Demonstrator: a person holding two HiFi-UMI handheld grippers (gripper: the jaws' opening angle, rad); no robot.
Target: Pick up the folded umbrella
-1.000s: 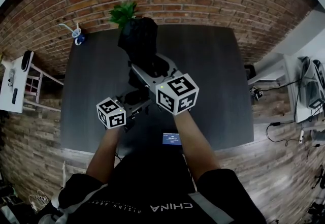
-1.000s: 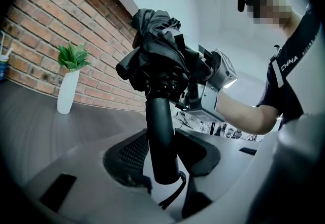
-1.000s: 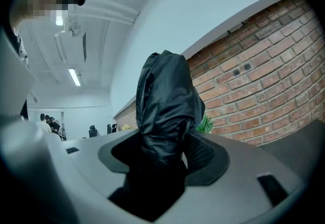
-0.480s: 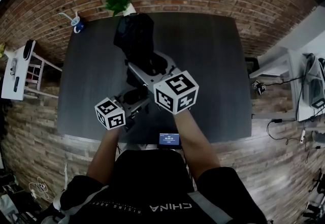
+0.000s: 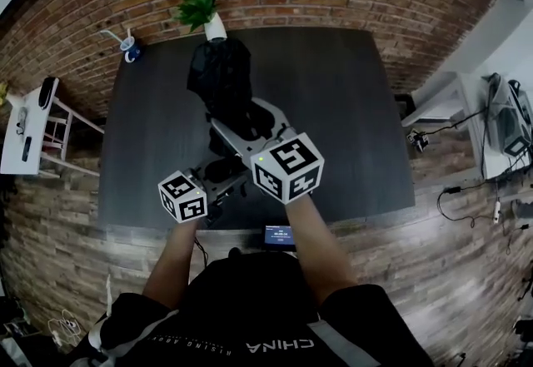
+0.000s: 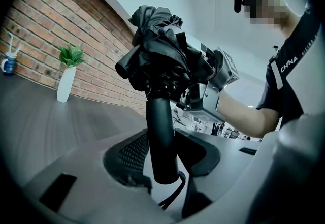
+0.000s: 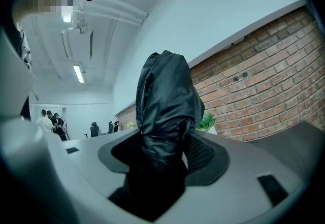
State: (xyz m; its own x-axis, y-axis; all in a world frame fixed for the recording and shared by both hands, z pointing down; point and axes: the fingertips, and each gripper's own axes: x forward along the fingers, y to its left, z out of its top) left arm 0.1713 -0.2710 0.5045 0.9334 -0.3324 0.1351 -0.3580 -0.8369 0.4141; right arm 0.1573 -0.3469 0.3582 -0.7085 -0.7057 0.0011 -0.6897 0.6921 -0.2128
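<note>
Over the middle of the dark table (image 5: pixel 350 107), the folded umbrella (image 5: pixel 221 78) is held by both tools. In the head view its long axis runs from about 6 o'clock to 12 o'clock. The bundled black canopy end points to 12 o'clock and the handle (image 6: pixel 161 136) points toward the person.

The left tool (image 5: pixel 223 174) has its jaws closed on the smooth black handle, and a thin wrist loop (image 6: pixel 175 193) hangs from the handle's end. The right tool (image 5: pixel 248 117) has its jaws closed on the crumpled canopy fabric, further along.

Compared with one second ago, the umbrella and both tools are drawn back toward 6 o'clock. Then the canopy end covered the white vase of the plant (image 5: pixel 206 14); now the vase shows free just beyond it. Both grips are the same.

A blue cup with a straw (image 5: pixel 129 49) stands at the 10 o'clock corner, well apart. A small screen (image 5: pixel 280 234) sits at the near edge, at 6 o'clock.
</note>
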